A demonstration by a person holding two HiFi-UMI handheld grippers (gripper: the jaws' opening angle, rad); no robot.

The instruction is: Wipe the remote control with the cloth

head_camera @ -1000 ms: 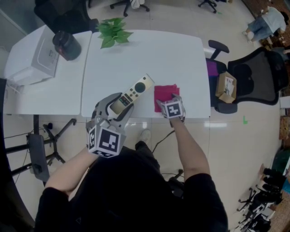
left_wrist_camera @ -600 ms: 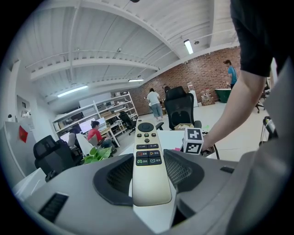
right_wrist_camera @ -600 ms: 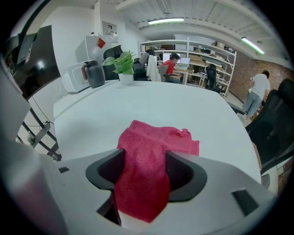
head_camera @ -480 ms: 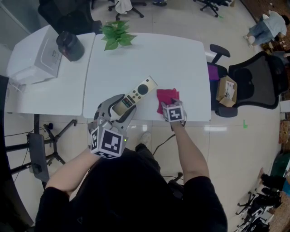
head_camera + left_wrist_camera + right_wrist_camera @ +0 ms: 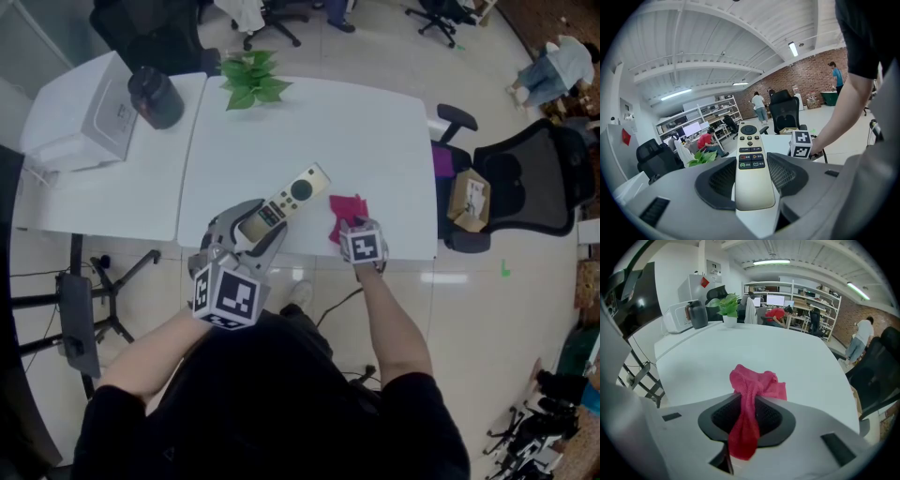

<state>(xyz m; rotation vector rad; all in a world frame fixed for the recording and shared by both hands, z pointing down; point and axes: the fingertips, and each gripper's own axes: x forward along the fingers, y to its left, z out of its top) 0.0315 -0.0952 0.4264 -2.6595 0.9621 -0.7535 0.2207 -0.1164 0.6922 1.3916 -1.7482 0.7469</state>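
Note:
The cream remote control (image 5: pixel 286 199) juts out over the white table (image 5: pixel 356 131) near its front edge, and my left gripper (image 5: pixel 251 223) is shut on its near end. In the left gripper view the remote control (image 5: pixel 750 159) lies button side up between the pads. Right of it, the pink cloth (image 5: pixel 345 210) is bunched up on the table. My right gripper (image 5: pixel 351 226) has just been closing, with the cloth between its jaws. In the right gripper view the cloth (image 5: pixel 752 390) is pinched between the pads of my right gripper (image 5: pixel 750 416), and its far part rests on the table.
A potted plant (image 5: pixel 251 75) stands at the table's far edge. A black jug (image 5: pixel 155 97) and a white appliance (image 5: pixel 80 112) sit on the neighbouring table at left. A black office chair (image 5: pixel 525 178) with a cardboard box (image 5: pixel 467 199) stands to the right.
The right gripper's jaws have closed on the cloth, which lay flat before and is now gathered into a bunch. The left gripper and the remote have stayed in place.

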